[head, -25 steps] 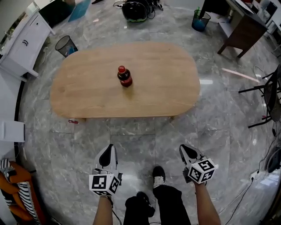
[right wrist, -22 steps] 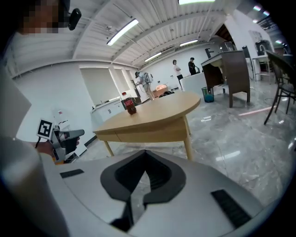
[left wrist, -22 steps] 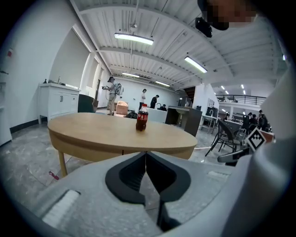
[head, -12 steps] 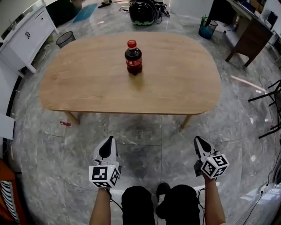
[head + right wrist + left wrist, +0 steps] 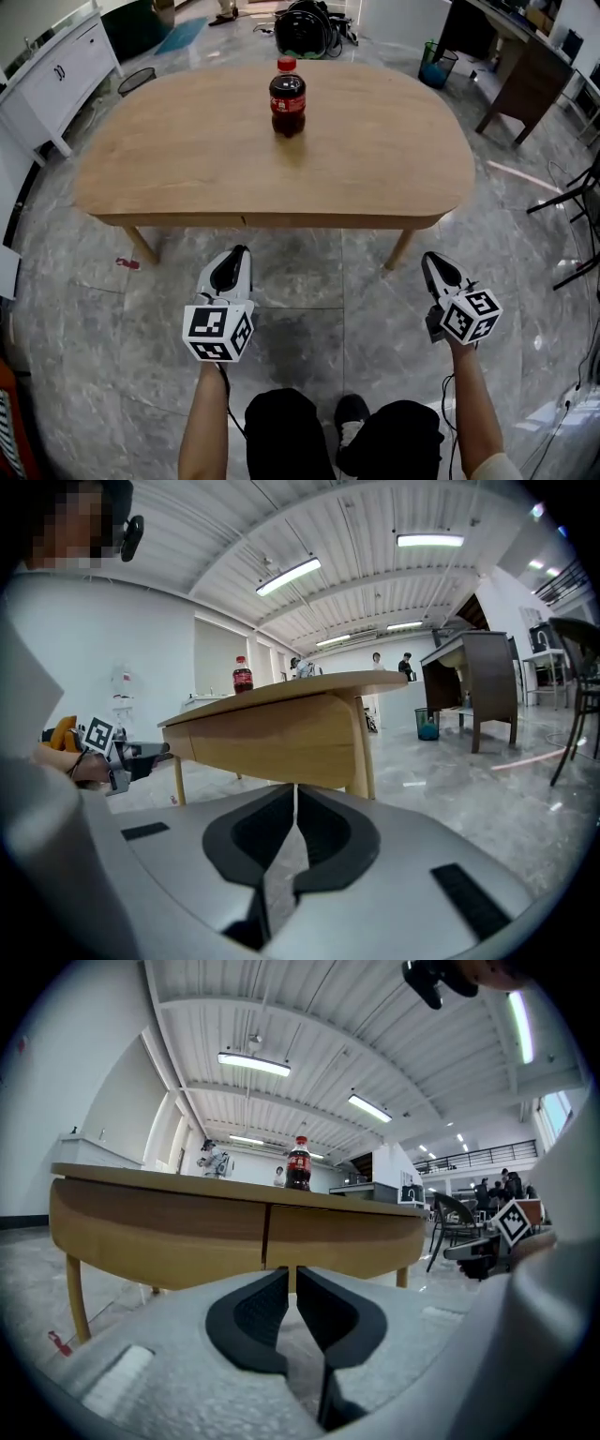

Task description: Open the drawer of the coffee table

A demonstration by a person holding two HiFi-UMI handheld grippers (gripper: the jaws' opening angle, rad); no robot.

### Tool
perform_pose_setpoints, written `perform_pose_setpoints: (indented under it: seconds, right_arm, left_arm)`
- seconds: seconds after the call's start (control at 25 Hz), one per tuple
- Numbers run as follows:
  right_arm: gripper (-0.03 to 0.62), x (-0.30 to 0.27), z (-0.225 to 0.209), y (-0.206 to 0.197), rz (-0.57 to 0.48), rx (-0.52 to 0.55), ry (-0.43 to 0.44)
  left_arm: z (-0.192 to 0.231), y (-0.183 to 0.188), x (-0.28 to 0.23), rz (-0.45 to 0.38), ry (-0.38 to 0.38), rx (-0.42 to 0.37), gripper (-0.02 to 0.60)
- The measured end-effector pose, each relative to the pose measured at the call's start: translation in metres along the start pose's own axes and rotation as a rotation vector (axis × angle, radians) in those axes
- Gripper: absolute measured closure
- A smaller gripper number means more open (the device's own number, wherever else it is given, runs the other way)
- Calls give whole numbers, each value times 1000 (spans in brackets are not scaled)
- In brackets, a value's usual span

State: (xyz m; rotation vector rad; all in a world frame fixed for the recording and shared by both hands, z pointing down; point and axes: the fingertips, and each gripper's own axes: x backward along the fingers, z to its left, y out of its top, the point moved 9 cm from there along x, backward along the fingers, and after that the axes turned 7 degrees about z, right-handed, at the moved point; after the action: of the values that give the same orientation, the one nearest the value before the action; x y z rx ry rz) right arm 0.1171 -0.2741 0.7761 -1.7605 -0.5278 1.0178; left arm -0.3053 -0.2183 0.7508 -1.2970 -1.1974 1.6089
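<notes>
The oval wooden coffee table (image 5: 169, 159) stands in front of me, with a cola bottle (image 5: 287, 96) on its top. Its front apron (image 5: 159, 1232) is split by a vertical seam into two flat panels, and I see no handle. My left gripper (image 5: 239, 255) is shut and empty, low above the floor just short of the front edge, pointing at the seam; in the left gripper view its tips (image 5: 292, 1274) meet. My right gripper (image 5: 429, 260) is also shut and empty, beside the front right table leg (image 5: 400, 249), and its tips (image 5: 295, 791) meet too.
A white cabinet (image 5: 56, 80) and a mesh wastebasket (image 5: 137, 81) stand at the far left. A dark desk (image 5: 520, 70) and a green bin (image 5: 437, 66) are at the far right, with chair legs (image 5: 572, 197) further right. My knees and a shoe (image 5: 352, 412) are below the grippers.
The view has dropped and come closer to the table. Both grippers have sunk and moved forward towards the table's front edge, still shut.
</notes>
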Motion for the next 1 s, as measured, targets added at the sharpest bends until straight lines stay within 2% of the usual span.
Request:
perform_pose_setpoints:
  seconds: [0.2,0.32,0.36,0.44,0.52,0.72,0.92,1.0]
  right_arm:
    - [572,-1,-7,8,4,33,-25]
    - [572,1,-10,12,5,25,-15]
    - [572,0,-11,14,1,26,-14]
    - [569,-3,-15,17,-11,24,-15]
    - [511,-8,-19,19,-15,24,-8]
    - [484,-17,-19,24,34,71,43]
    - [453,-2,-34,36,-1,26,23]
    - [436,-2,-36,35,-15,4,28]
  left_arm:
    - [-8,3,-4,-1,12,-2,567]
    - [-18,12,1,12,-33,-8,484]
    - [-20,15,3,13,-32,-16,480]
    - [-21,18,1,12,-13,-35,480]
    - [-24,18,-7,18,1,-41,479]
    - [-26,21,-15,39,17,8,478]
    - [-27,27,-25,44,76,29,474]
    - [-23,27,-32,56,92,35,454]
